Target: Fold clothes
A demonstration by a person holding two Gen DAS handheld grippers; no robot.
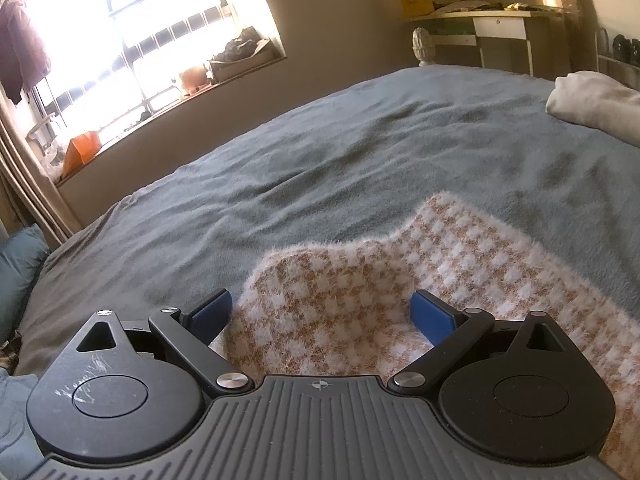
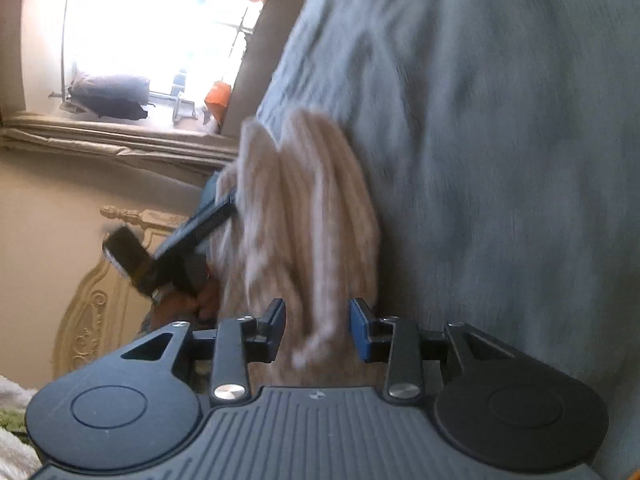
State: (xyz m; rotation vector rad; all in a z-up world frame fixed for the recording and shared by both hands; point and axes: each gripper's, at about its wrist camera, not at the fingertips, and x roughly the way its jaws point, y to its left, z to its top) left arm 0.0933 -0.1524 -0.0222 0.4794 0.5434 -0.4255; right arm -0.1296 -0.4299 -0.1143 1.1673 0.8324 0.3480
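Grey-blue blanket [image 1: 360, 140] covers the bed beneath one bright window [image 1: 132, 20]; one checked fuzzy sweater [image 1: 400, 280] lies between both spread grippers, left [image 1: 322, 312] and right [image 2: 318, 330], neither pinching it.

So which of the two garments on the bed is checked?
The fuzzy sweater between the left gripper's open jaws: tan-and-white checks. The other cloth, bunched at the bed's far edge, is plain cream.

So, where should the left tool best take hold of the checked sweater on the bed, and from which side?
Grip the fuzzy raised fold of the checked sweater lying between the open left tool. Come from the near side, low along the grey-blue blanket. There the cloth stands up in a ridge, so the pads can probably close on it without catching the blanket.
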